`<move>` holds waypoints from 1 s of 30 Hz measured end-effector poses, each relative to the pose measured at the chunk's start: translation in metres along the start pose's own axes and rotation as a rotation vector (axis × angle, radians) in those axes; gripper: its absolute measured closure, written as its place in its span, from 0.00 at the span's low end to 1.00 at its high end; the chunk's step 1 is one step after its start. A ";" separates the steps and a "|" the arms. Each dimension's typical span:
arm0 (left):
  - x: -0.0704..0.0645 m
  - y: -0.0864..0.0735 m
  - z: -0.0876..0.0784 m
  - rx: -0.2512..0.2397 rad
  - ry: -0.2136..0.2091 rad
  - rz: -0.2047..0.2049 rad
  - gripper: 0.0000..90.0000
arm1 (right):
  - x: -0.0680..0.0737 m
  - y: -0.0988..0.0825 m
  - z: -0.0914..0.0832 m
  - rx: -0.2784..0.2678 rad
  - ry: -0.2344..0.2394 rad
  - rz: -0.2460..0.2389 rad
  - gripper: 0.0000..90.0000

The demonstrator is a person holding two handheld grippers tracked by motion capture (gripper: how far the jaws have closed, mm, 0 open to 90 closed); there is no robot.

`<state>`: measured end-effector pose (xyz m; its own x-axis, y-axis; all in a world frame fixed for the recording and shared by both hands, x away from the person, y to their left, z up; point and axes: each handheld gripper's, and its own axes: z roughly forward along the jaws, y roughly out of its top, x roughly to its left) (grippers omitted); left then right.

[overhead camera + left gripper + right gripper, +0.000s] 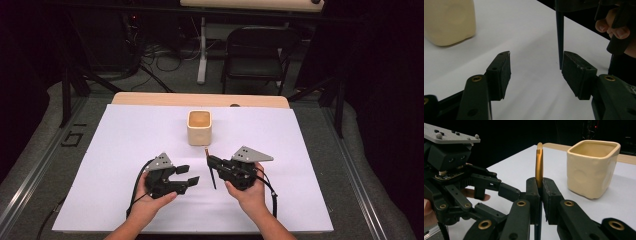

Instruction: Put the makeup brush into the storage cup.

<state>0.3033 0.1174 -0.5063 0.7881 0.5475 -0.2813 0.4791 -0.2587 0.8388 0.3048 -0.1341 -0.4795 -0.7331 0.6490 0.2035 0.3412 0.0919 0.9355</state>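
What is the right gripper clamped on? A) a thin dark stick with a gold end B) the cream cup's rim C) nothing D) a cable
A: the right gripper has its fingers pressed on a thin stick, apart from the cream cup.

— Any writing you can read here, a label or a brand?
— None. There are pale marks on the floor [75, 135] left of the table, too blurred to read.
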 end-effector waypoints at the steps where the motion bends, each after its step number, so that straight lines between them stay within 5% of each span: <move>1: -0.001 0.000 0.002 -0.003 -0.004 -0.006 0.49 | 0.000 0.000 0.000 -0.002 -0.002 0.002 0.93; 17: -0.006 0.002 0.009 0.000 -0.057 -0.041 0.65 | 0.007 -0.003 0.003 -0.042 -0.006 -0.009 0.93; 30: -0.009 0.003 0.017 -0.007 -0.075 -0.055 0.68 | 0.010 -0.005 0.005 -0.041 -0.003 -0.016 0.93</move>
<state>0.3039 0.0983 -0.5089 0.7877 0.4992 -0.3609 0.5197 -0.2240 0.8245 0.2987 -0.1241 -0.4832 -0.7366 0.6498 0.1876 0.3048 0.0714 0.9497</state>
